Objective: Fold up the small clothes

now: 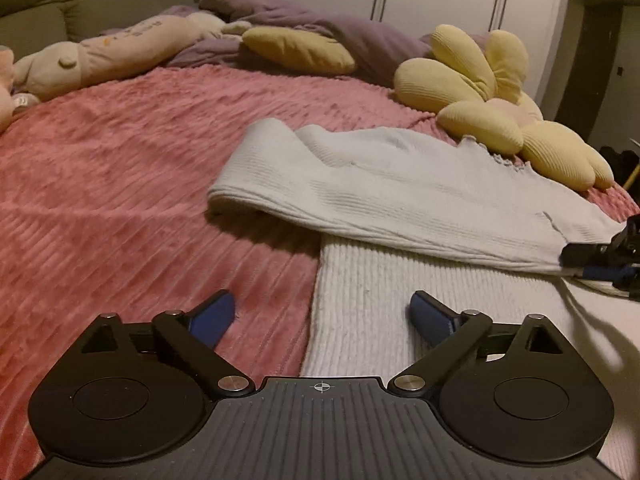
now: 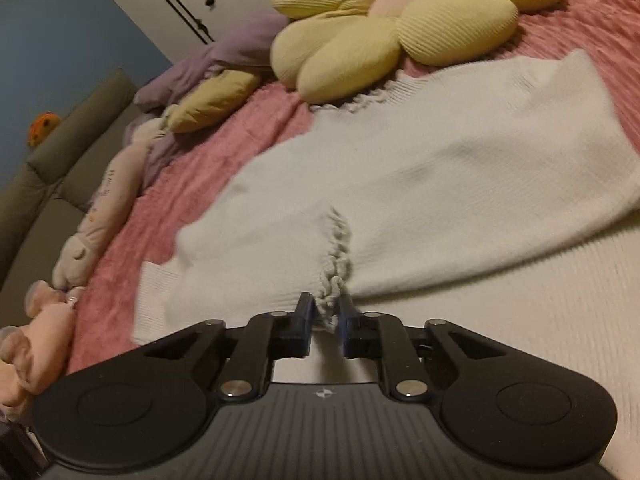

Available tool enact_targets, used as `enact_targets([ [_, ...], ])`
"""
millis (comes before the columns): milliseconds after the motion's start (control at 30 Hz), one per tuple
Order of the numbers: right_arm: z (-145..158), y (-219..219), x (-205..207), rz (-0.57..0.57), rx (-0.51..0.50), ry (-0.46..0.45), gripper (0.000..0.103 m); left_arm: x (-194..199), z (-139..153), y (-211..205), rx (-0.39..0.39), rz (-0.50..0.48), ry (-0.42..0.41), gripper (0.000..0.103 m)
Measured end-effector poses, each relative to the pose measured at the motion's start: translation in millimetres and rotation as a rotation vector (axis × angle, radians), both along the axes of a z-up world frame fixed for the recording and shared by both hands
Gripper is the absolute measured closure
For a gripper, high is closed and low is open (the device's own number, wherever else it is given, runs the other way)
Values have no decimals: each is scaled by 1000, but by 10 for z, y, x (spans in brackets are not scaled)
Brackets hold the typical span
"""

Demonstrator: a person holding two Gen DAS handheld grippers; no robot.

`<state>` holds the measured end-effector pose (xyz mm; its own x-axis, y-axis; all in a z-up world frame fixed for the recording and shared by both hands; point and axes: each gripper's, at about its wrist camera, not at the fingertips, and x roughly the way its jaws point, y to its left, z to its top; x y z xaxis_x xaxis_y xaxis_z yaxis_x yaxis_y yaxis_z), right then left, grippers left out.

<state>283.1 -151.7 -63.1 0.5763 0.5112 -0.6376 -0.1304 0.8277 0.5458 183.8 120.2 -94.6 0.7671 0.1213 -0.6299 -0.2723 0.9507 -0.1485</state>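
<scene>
Half-folded: the right gripper (image 2: 326,312) pinches the pale ribbed knit garment (image 2: 420,184)'s frilled edge at six o'clock; the left gripper (image 1: 324,316) gapes empty.

I've got open pink ribbed bedspread (image 1: 120,184) left of the white ribbed knit garment (image 1: 400,196), clear to pass. Far right blocked by yellow flower-shaped plush cushion (image 1: 480,92). Far left blocked by long beige plush toy (image 1: 100,56); purple duvet (image 1: 320,28) behind.
</scene>
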Motion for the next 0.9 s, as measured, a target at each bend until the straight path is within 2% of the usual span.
enact_targets([
  [100,36,41,20,18,-38,-29,93,11,-5,7,-15,-3,-8,3],
  [200,20,11,66,7,-3,-11,87,13,-2,8,-13,-5,-4,2],
  [300,7,16,122,3,28,7,87,13,1,5,-10,-4,0,2],
  [367,37,37,129,16,11,-3,93,33,39,13,-10,-2,18,2],
  [467,234,-7,54,18,-79,-124,96,63,156,63,-20,18,12,2],
  [567,420,-200,-34,-56,-212,-263,96,165,292,108,-27,19,-16,3],
  [633,446,-375,-61,-126,-314,-305,96,288,358,102,-23,1,-25,3],
  [700,377,-537,-35,-180,-392,-276,96,438,374,71,-25,-32,-9,3],
  [733,318,-626,-4,-185,-391,-245,96,506,367,51,-31,-48,6,4],
  [833,143,-887,83,-191,-276,-134,95,661,322,-2,-36,-70,42,5],
  [900,75,-1031,133,-190,-173,-97,85,704,301,-24,-49,-80,55,5],
])
